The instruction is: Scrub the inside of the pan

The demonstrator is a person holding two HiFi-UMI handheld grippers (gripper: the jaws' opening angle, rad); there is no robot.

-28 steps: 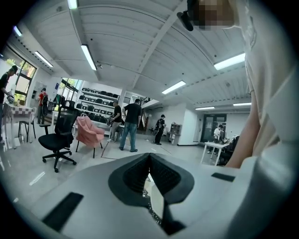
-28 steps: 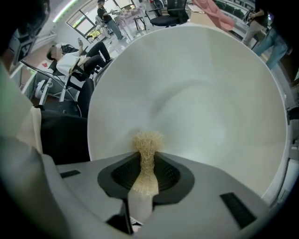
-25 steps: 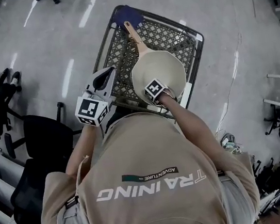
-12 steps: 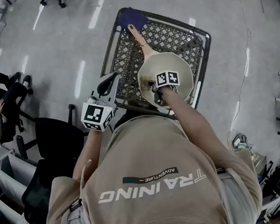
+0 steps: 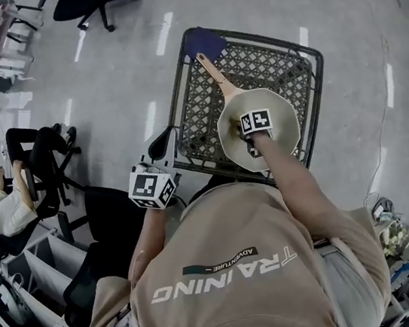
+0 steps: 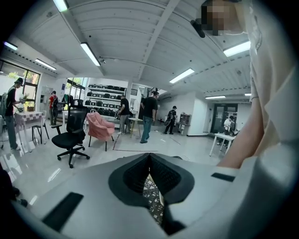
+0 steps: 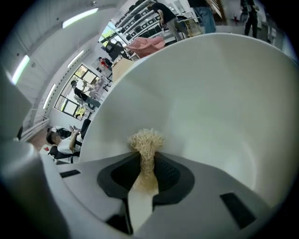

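A cream pan (image 5: 280,134) with a wooden handle (image 5: 216,75) lies in a black lattice cart (image 5: 205,113). My right gripper (image 5: 256,122) reaches down into the middle of the pan, with its marker cube on top. In the right gripper view its jaws (image 7: 147,156) are shut on a straw-coloured scrubber (image 7: 146,140), whose tuft presses on the pan's pale inner wall (image 7: 210,93). My left gripper (image 5: 158,147) hangs just outside the cart's left rim. Its jaws (image 6: 149,156) are shut on nothing, and the lattice shows below them.
A blue object (image 5: 205,42) lies at the cart's far corner by the handle's end. Black office chairs (image 5: 102,220) stand to the left of the cart. A seated person (image 5: 9,207) is further left. Shelving (image 5: 12,302) fills the lower left.
My right gripper has slid from the pan's near rim to its middle and rolled, so its cube faces up. The left gripper has stayed by the cart's left rim.
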